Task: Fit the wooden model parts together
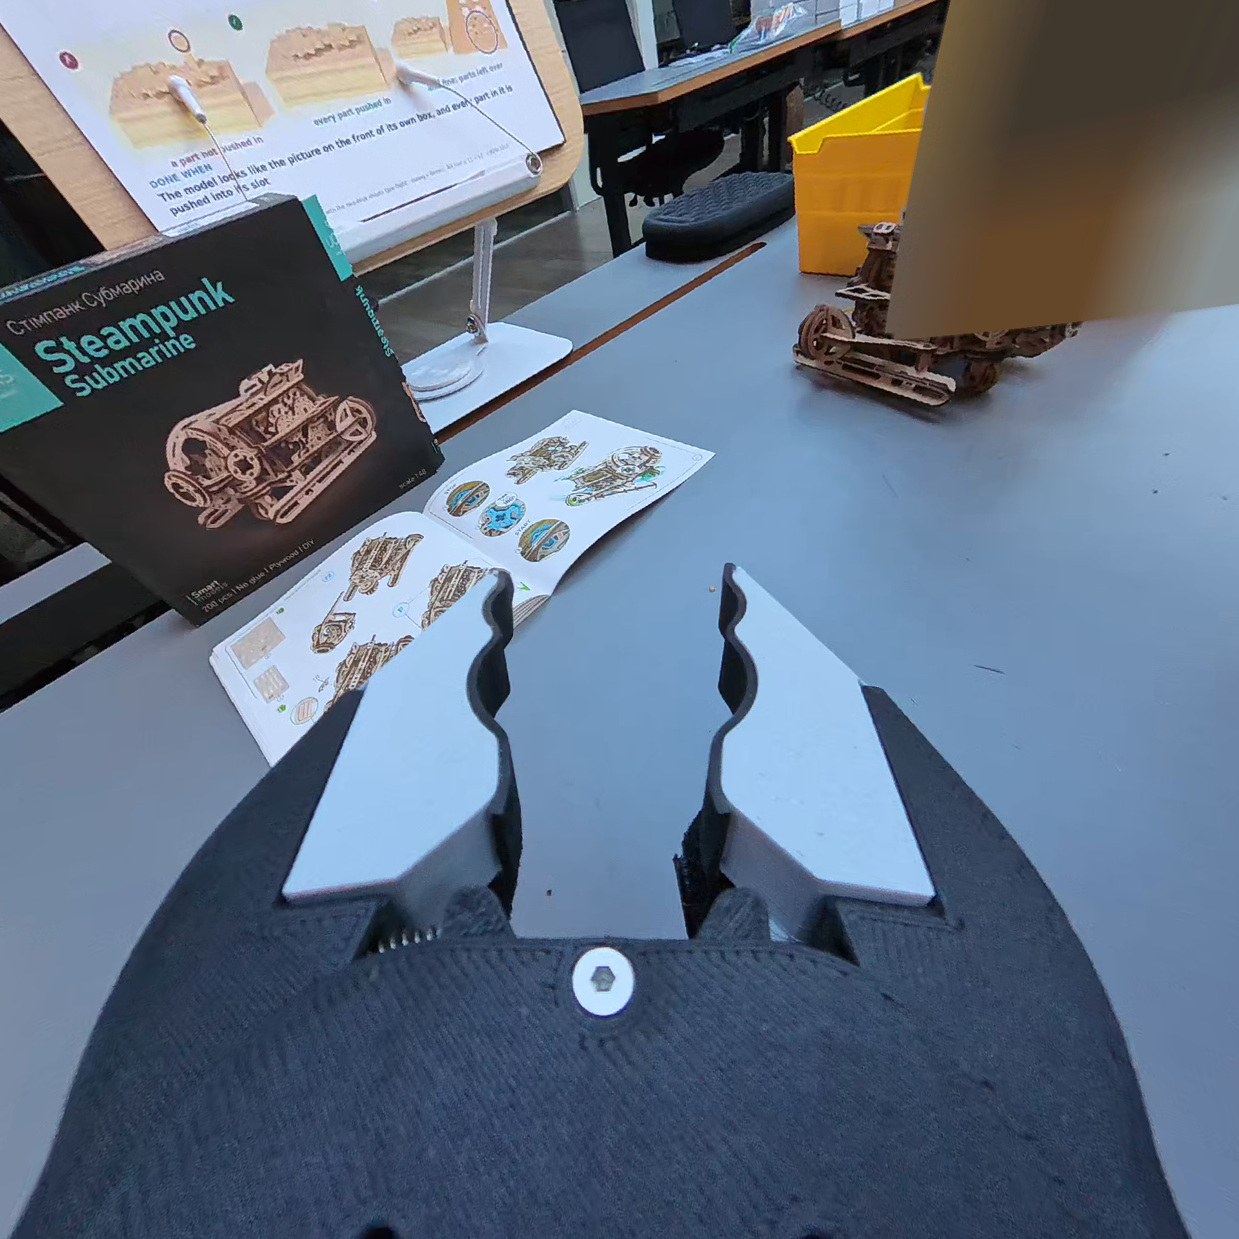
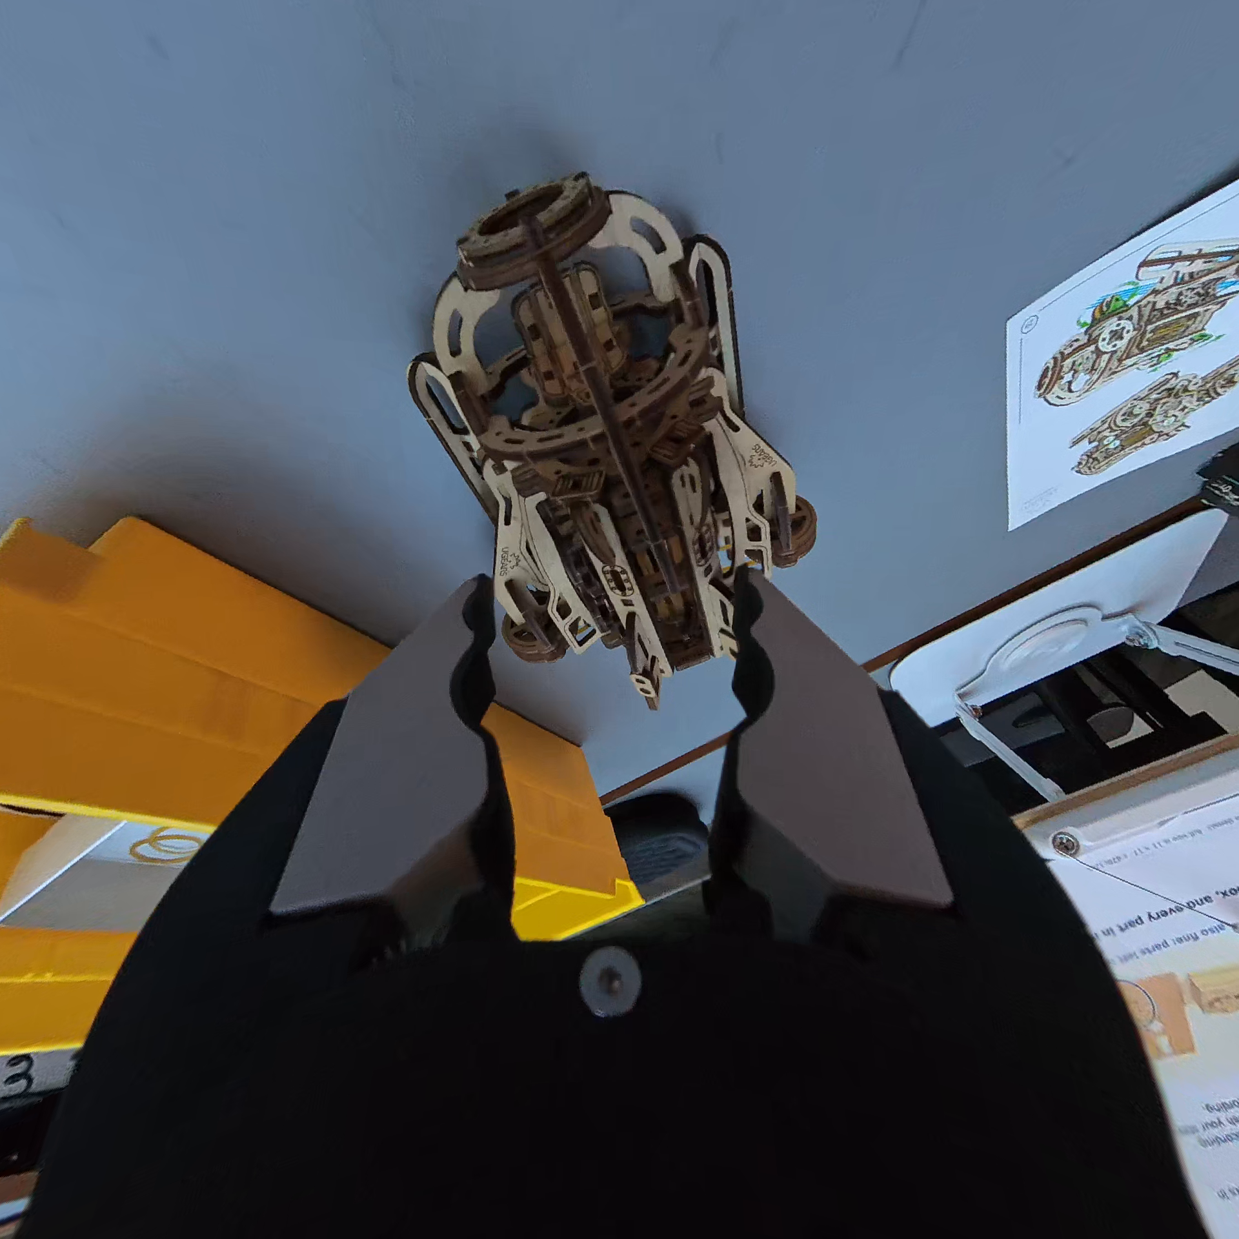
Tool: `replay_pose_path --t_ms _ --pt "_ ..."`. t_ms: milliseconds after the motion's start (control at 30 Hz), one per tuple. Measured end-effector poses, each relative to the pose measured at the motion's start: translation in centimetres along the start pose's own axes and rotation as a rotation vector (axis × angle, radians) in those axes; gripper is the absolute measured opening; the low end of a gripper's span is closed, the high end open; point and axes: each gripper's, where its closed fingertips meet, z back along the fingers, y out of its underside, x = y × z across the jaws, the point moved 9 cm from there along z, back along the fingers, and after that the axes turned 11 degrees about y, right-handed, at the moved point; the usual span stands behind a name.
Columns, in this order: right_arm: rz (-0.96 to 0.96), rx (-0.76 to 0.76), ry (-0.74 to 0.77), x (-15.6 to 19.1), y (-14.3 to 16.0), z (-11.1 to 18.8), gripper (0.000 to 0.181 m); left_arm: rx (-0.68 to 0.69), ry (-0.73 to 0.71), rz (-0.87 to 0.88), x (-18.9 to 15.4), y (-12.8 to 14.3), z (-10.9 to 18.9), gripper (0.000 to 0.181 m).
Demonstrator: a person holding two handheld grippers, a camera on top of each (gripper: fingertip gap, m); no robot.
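Nearest the wooden model point(image 2: 603, 436), right gripper point(image 2: 613, 603): angled down from above, jaws spread wide to either side of the model's near end, gripping nothing, probably lined up to steady it. Model resting on the grey bench point(image 2: 234, 234), just in front of the yellow bin point(image 2: 167, 670). Well aside from the model, left gripper point(image 1: 617, 590): held low over bare bench, jaws wide apart, empty. Beyond the model: open instruction booklet point(image 1: 570, 496), then upright black box point(image 1: 201, 416), kept in sight for reference.

One wooden model point(image 2: 603, 429), one box point(image 1: 201, 402), one booklet point(image 1: 456, 570) (open), one yellow bin point(image 1: 851, 181).
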Motion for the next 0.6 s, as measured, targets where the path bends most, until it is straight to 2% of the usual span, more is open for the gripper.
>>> replay_pose_path --t_ms 267,600 --pt "0.031 -0.034 0.034 -0.1 -0.3 -1.1 0.062 0.056 -0.021 -0.026 -0.5 0.7 -0.8 0.060" --pt "-0.010 0.009 -0.031 -0.5 -0.2 -1.5 0.057 0.083 -0.002 -0.017 -0.5 1.2 -1.2 0.059"
